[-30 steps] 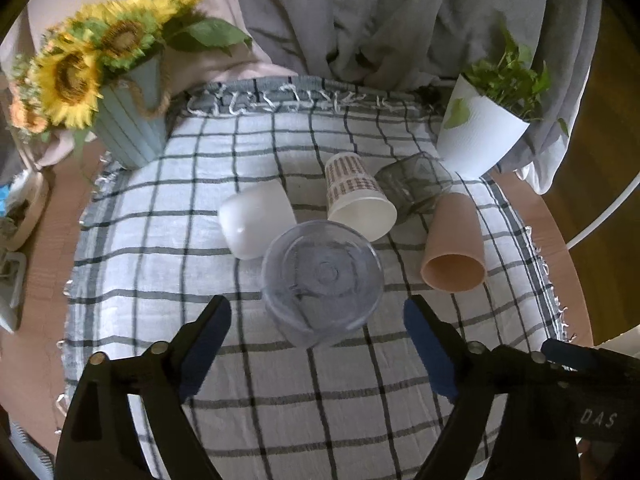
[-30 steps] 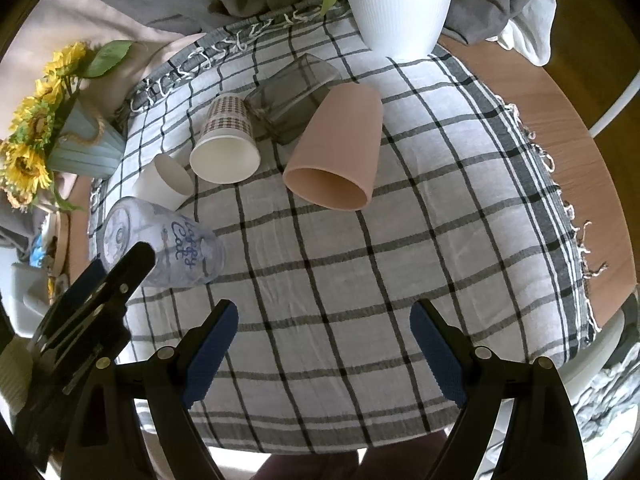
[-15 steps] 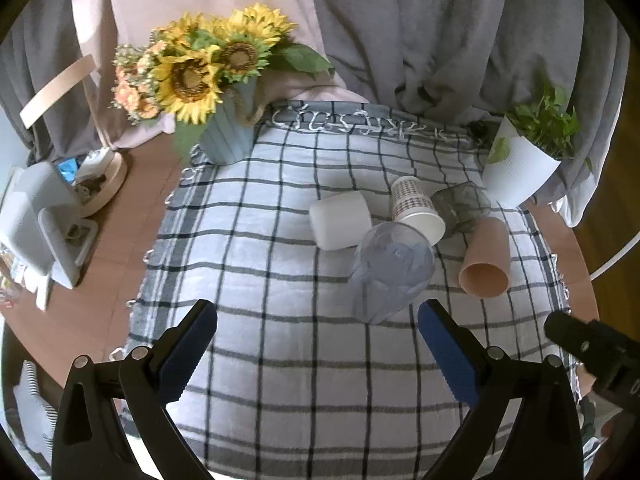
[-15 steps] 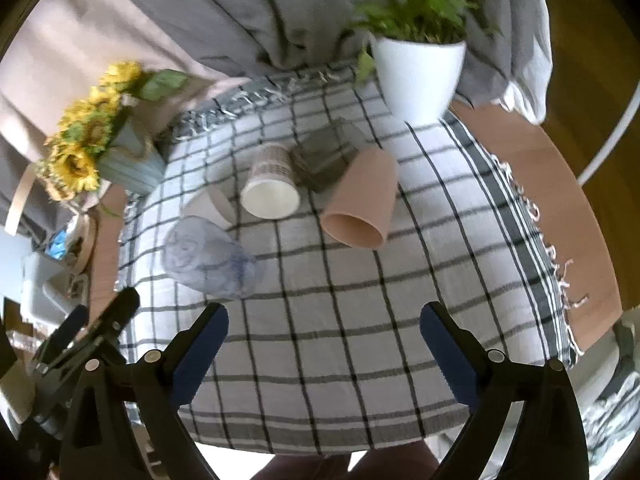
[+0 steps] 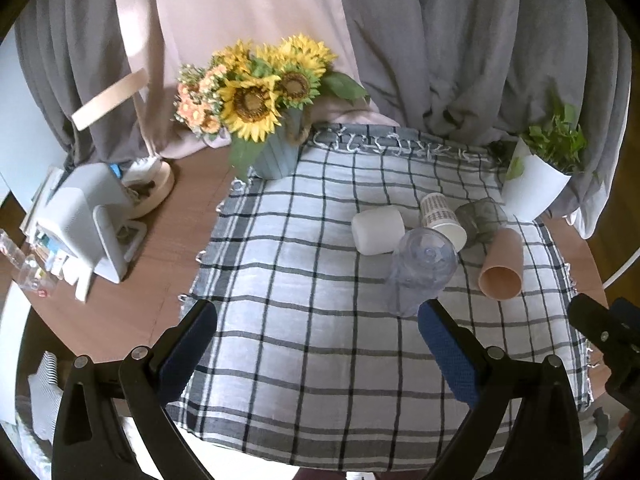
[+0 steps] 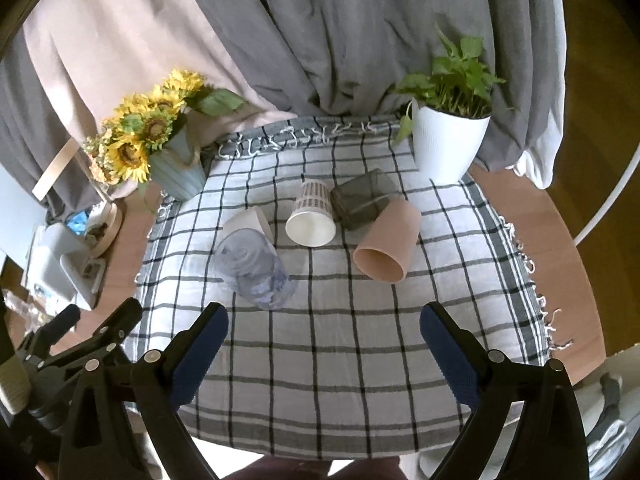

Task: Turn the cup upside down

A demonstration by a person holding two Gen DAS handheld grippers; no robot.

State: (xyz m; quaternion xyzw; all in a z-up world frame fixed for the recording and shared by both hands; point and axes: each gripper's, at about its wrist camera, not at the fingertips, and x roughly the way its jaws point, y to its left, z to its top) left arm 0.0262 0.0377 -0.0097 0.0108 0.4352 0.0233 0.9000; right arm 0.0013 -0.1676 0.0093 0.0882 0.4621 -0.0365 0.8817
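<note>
Several cups sit on a checked cloth [image 5: 304, 320]. A clear plastic cup [image 5: 422, 270] stands upside down, base up; it also shows in the right wrist view [image 6: 254, 270]. A white cup [image 5: 378, 230], a patterned paper cup [image 5: 442, 220], a dark glass [image 5: 480, 216] and a pink cup [image 5: 502, 266] lie on their sides. My left gripper [image 5: 316, 344] is open and empty, near the cloth's front edge, well back from the cups. My right gripper [image 6: 324, 344] is open and empty, also back from them.
A sunflower vase [image 5: 276, 152] stands at the cloth's back left and a white plant pot [image 5: 532, 188] at the back right. A white device [image 5: 84, 220] and clutter sit on the wooden table at the left. Grey curtains hang behind.
Both grippers have pulled back and up from the cups, so more of the table shows. The clear cup stays base up where it stood.
</note>
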